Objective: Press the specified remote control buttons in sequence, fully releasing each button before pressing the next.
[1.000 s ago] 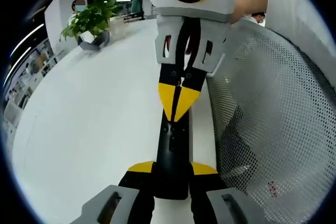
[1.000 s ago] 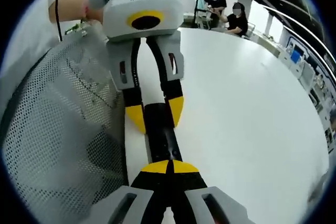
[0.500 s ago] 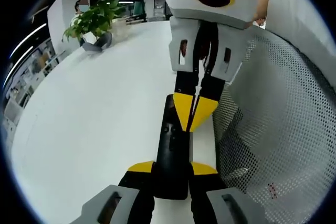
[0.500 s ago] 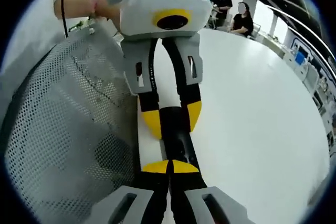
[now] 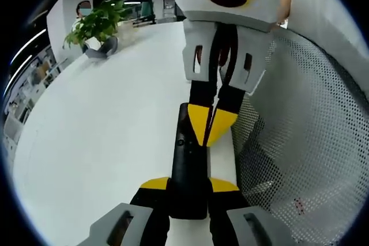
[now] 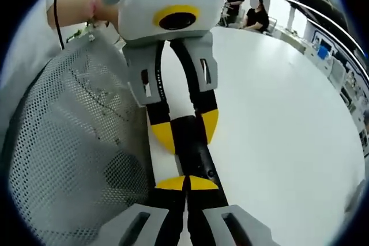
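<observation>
A black remote control is held lengthwise between the yellow-tipped jaws of my left gripper, which is shut on its sides. My right gripper comes down from above with its yellow tips shut together, resting on the remote's top face near the middle. In the right gripper view, my right gripper has its shut tips on the near part of the remote. Beyond them, my left gripper straddles the remote. Small buttons show on the remote beside the tips.
A white table spreads below. A grey mesh chair back stands close beside the remote, also seen as mesh. A potted plant sits at the table's far edge. Seated people are far back.
My right gripper's shut tips have slid from the remote's far end towards its middle, nearer the left gripper. In the last half second they barely moved. The left gripper's hold is unchanged.
</observation>
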